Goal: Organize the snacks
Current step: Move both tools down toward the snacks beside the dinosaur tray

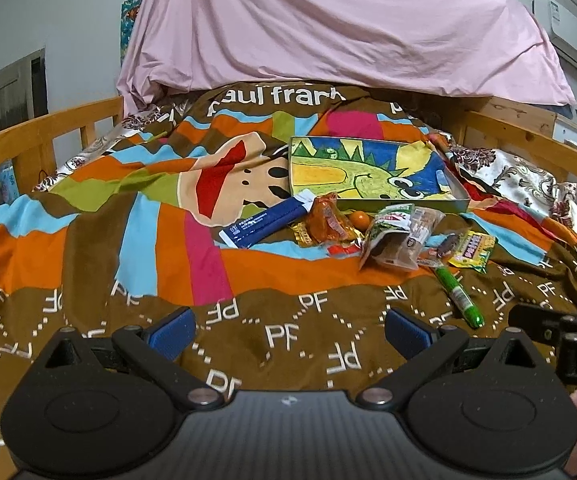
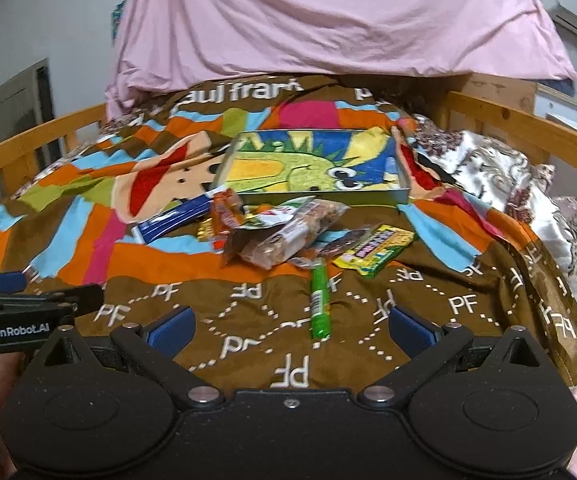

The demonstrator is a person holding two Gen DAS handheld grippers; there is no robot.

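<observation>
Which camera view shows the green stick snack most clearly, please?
The right wrist view: the green stick snack lies near the centre, just ahead of the open right gripper, seen whole. In the left wrist view the same snack sits off to the right, slanted and smaller.

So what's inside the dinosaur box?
Nothing shows inside the dinosaur box: only the drawing on its bottom. The snacks lie in a pile in front of it on the blanket. Its far corners are hard to see.

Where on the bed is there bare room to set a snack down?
Free: the brown blanket between the grippers and the snack pile, left of the green stick; also the striped stretch left of the blue packet. Crowded: in front of the tray.
</observation>
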